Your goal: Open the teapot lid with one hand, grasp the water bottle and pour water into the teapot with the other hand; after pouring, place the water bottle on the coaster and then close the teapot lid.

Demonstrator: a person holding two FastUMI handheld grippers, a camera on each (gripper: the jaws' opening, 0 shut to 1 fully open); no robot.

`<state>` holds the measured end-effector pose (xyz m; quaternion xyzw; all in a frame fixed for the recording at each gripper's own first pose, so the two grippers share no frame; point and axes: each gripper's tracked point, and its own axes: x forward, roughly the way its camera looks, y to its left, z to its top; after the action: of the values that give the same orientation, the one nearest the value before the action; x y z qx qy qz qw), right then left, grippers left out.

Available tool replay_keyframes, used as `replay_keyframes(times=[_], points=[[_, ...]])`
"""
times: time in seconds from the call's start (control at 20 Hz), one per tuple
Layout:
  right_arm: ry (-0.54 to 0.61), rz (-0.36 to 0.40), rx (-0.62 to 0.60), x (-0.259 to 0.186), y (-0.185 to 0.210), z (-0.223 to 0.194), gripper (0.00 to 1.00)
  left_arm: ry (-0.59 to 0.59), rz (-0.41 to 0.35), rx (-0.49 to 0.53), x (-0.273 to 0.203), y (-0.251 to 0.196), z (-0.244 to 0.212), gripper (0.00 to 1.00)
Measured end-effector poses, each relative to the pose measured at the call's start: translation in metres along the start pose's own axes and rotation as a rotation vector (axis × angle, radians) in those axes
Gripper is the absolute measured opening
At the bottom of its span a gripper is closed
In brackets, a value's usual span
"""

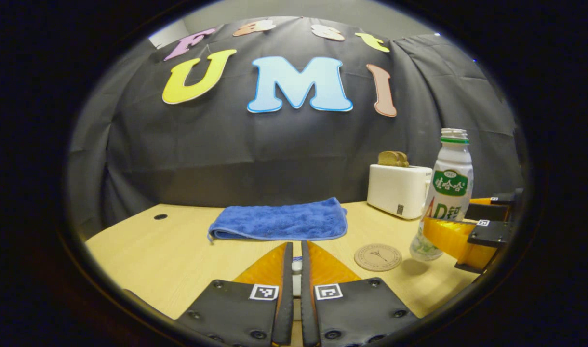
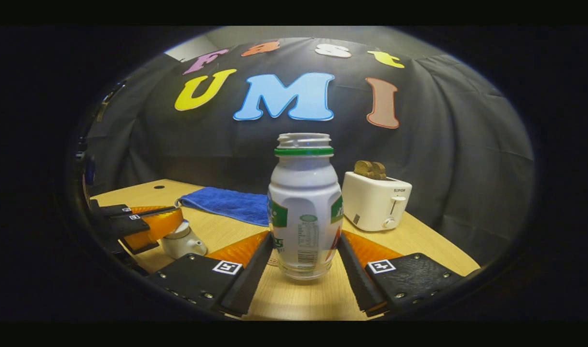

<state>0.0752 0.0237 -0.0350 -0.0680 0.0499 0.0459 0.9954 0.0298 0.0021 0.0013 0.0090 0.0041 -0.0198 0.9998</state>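
Now: right gripper (image 2: 303,255) jaws clamped on water bottle (image 2: 303,207); left gripper (image 1: 296,262) jaws nearly together, pinching small white obj.

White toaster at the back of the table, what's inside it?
Brown bread slices poke out of the white plastic toaster at its top; their lower halves are hidden inside its body.

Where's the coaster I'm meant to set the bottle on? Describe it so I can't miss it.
On the wooden table, look in front of the white toaster, right of the folded blue towel. The coaster lies flat beside the water bottle: a thin, round, tan disc, the only flat circular thing there.
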Motion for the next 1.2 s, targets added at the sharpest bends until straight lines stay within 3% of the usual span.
replay_keyframes(times=[0.2,0.3,0.45,0.5,0.8,1.2], points=[[-0.002,0.002,0.003,0.000,0.001,0.001,0.80,0.007,0.006,-0.015,0.004,0.003,-0.008,0.17],[-0.002,0.013,0.023,0.000,0.003,0.000,0.80,-0.004,0.006,-0.024,0.004,0.002,-0.007,0.10],[0.016,0.033,0.055,0.003,0.008,-0.007,0.80,-0.007,0.008,-0.020,0.001,0.004,-0.006,0.30],[0.023,0.036,0.062,0.004,0.010,-0.008,0.80,-0.021,0.015,-0.018,0.000,0.005,-0.001,0.23],[0.017,0.063,0.110,0.009,0.016,-0.005,0.80,-0.087,0.045,-0.044,-0.014,0.024,0.018,0.24],[0.046,0.093,0.106,0.050,0.034,0.008,0.79,-0.123,0.084,-0.085,-0.020,0.046,0.028,0.23]])
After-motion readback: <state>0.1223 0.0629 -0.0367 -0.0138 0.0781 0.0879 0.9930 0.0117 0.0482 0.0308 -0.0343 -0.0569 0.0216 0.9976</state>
